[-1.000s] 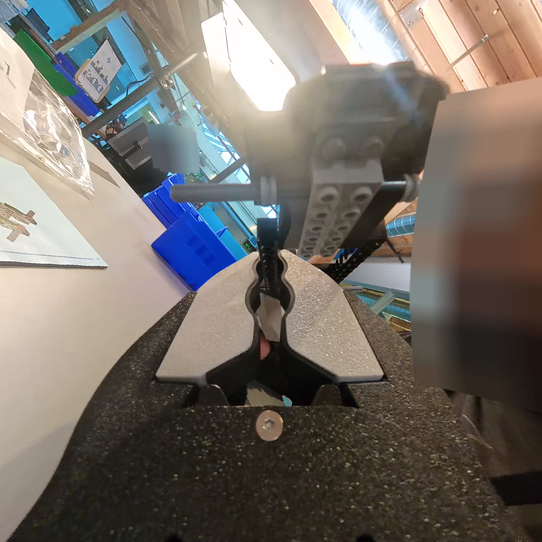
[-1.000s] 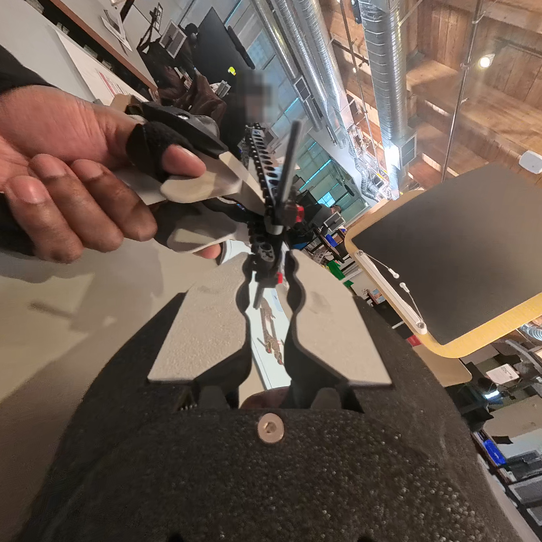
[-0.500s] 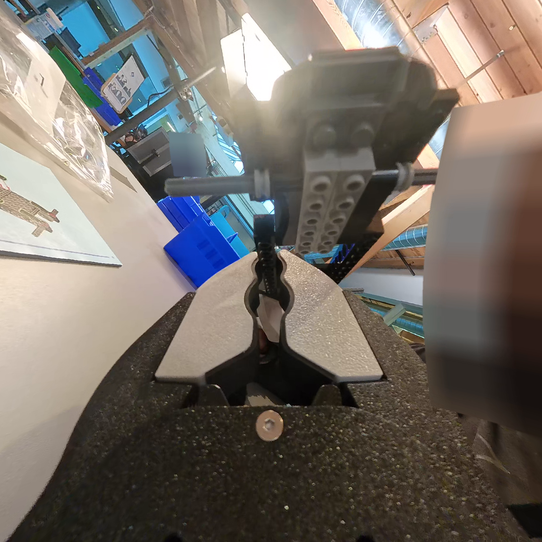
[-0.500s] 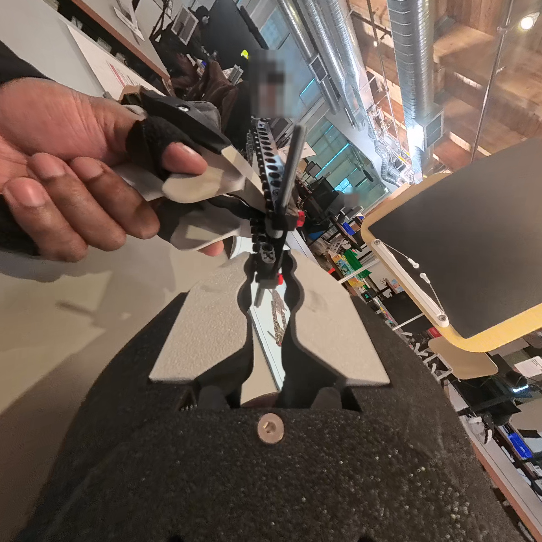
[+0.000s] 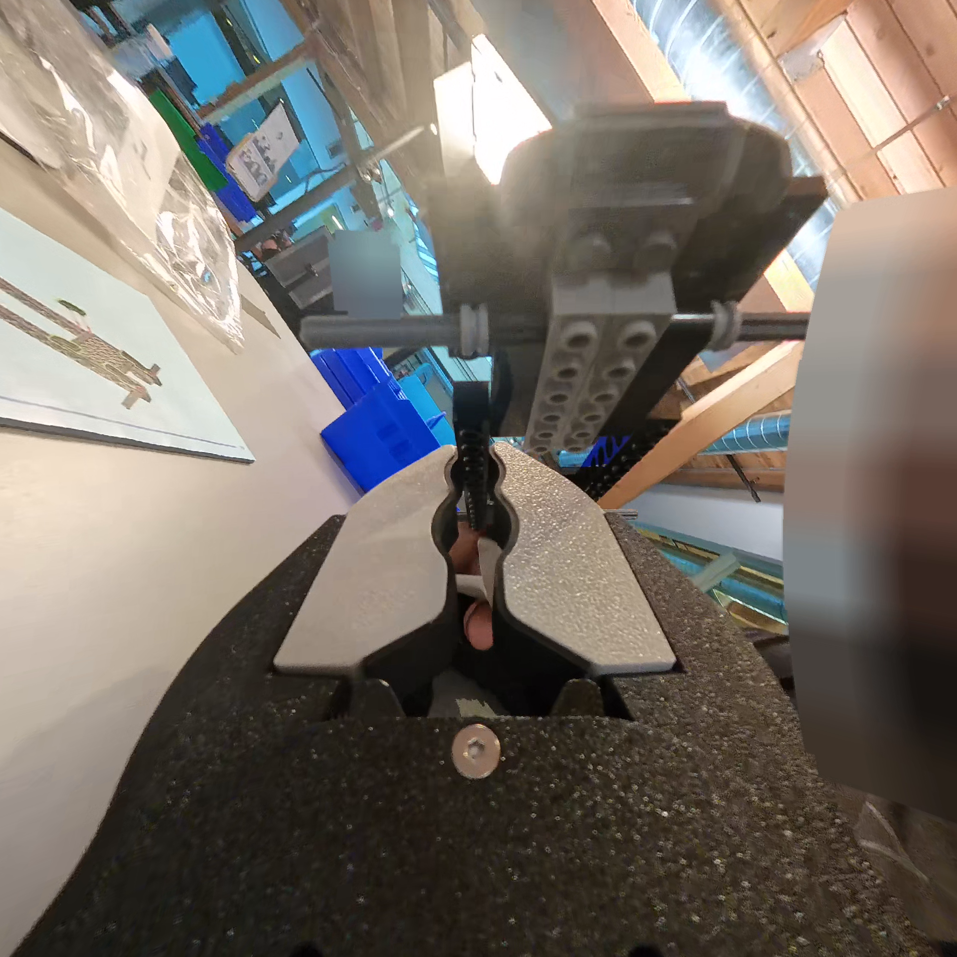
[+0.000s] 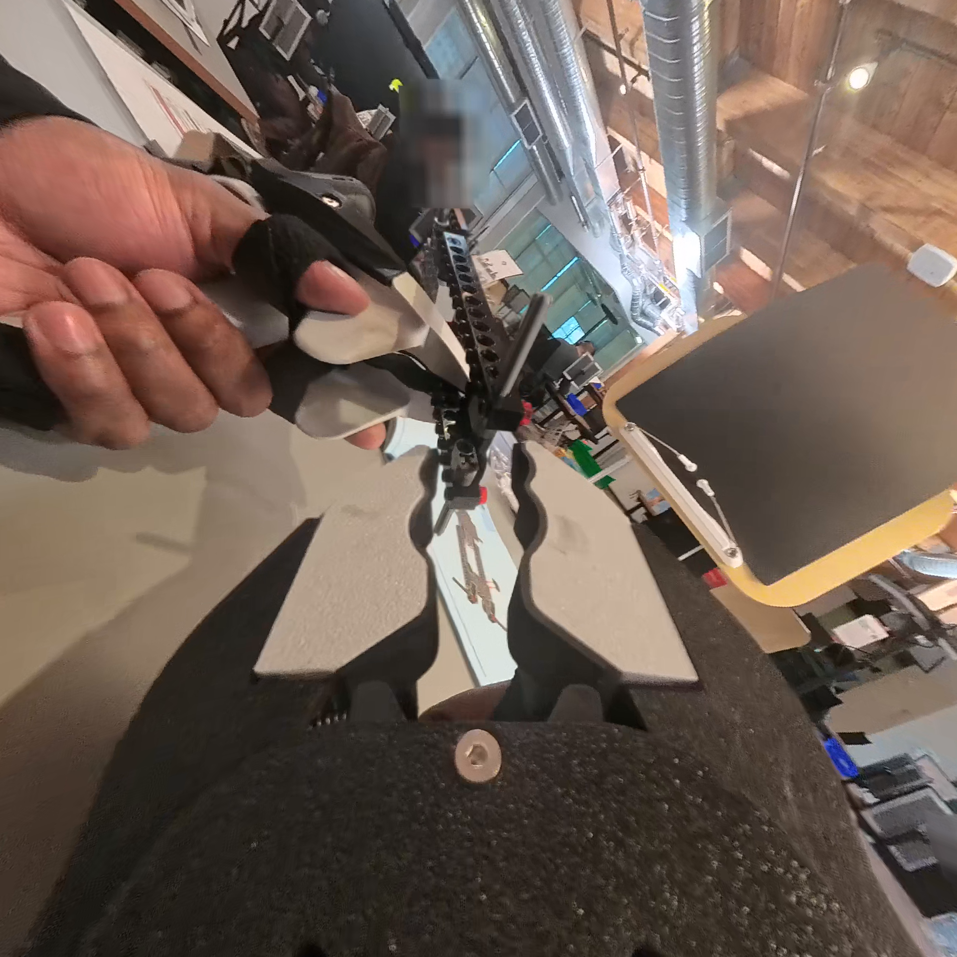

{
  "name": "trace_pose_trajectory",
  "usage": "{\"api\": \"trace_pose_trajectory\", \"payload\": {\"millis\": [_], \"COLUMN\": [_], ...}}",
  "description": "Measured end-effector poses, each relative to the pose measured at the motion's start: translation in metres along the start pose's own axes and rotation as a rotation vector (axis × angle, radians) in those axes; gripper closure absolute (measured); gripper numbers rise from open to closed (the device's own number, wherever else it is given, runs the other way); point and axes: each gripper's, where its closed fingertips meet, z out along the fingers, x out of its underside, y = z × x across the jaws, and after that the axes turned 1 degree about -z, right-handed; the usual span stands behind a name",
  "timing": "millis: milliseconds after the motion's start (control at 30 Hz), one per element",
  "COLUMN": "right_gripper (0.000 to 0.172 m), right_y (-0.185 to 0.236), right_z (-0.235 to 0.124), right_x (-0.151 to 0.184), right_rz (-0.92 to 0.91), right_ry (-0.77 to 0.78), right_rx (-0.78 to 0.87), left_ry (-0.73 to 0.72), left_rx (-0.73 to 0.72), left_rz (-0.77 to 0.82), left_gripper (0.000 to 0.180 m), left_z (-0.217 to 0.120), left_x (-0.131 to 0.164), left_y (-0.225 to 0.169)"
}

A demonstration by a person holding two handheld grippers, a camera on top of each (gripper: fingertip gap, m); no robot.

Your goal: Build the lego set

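Both grippers meet at one black brick assembly (image 6: 468, 414); the left gripper (image 5: 475, 461) stays clamped on its black beam (image 5: 472, 455). Wider now than a second ago, the right gripper (image 6: 468, 466) stands open, its fingers (image 6: 564, 544) clear of the assembly.

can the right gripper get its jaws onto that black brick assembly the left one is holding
Probably yes. The right gripper has its jaws open, and the lower end of the black brick assembly already sits between them, nothing blocking. The left gripper clamps it higher up, so that part is taken.
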Motion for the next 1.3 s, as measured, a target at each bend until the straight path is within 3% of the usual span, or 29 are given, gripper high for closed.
{"api": "trace_pose_trajectory", "payload": {"millis": [67,200,400,633,867,967,1100,1300], "right_gripper": [0.161,0.172,0.172,0.141,0.127,0.120,0.117,0.127], "right_y": [-0.002,-0.003,-0.002,0.009,0.012,0.016,0.014,0.019], "right_z": [-0.001,-0.003,-0.004,-0.012,-0.030,-0.028,-0.023,-0.021], "right_x": [-0.001,-0.001,0.004,0.011,0.008,0.011,0.009,-0.003], "right_rz": [-0.041,-0.037,-0.028,-0.020,-0.048,-0.150,-0.199,-0.204], "right_ry": [-0.007,-0.019,-0.004,0.023,-0.014,0.012,0.013,-0.054], "right_rx": [0.031,0.044,0.024,-0.068,-0.104,-0.073,-0.013,-0.017], "left_ry": [0.014,0.074,0.086,0.103,0.311,0.347,0.421,0.475], "left_rx": [0.007,-0.016,-0.033,-0.064,-0.139,-0.130,-0.090,-0.076], "left_rz": [0.012,0.040,-0.035,-0.036,0.369,0.389,0.391,0.383], "left_gripper": [0.173,0.171,0.172,0.172,0.172,0.172,0.172,0.172], "left_z": [0.001,0.002,-0.006,-0.011,-0.016,-0.015,-0.014,-0.012], "left_x": [0.001,0.004,0.003,0.004,0.008,0.012,0.024,0.032], "left_y": [0.000,0.002,0.005,0.007,0.009,0.009,0.006,0.006]}}
